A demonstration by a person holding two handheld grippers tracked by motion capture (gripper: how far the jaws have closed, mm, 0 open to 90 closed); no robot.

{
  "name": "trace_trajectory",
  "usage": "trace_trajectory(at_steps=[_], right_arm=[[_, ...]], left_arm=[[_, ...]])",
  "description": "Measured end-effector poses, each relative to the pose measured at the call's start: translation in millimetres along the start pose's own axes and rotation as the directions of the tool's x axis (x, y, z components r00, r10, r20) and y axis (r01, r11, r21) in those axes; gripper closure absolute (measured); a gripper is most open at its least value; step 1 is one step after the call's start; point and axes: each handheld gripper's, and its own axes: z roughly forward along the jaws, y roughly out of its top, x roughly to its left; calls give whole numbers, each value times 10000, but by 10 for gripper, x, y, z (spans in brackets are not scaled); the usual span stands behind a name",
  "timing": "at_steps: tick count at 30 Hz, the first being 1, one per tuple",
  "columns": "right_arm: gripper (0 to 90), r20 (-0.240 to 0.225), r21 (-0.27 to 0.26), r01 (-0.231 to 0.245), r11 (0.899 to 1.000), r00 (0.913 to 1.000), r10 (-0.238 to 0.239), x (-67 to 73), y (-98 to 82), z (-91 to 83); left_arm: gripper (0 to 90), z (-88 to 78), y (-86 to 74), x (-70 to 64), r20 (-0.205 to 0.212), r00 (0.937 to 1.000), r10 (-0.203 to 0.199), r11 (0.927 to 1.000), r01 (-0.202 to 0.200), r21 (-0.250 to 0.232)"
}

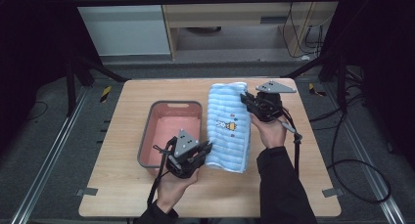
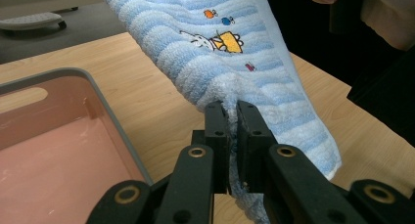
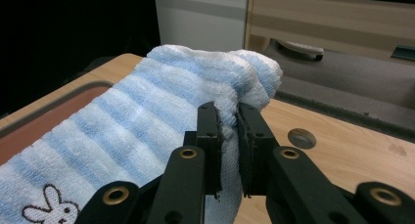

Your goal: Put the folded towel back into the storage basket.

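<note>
towel (image 2: 235,62): top cut off | tray (image 2: 58,150): left side cut off

Blue-striped towel (image 1: 227,128) — stretched, pinched at both ends.

Both black tools, left tool (image 1: 208,148) and right tool (image 1: 244,98), carry grey three-cornered plates, brass-ringed pivots and trailing black cables; the sleeves are dark.

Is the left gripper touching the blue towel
Touching. The left gripper view shows the left gripper with both jaws pinched on a fold of the towel.
</note>
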Motion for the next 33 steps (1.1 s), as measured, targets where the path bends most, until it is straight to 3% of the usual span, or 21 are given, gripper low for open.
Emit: trace_trajectory(at_steps=[33], right_arm=[[813,-447,-153,93,9998,9990,-99,400,293,440]], left_arm=[[846,-321,12,477,-823,9964,-220,9993,193,-333]])
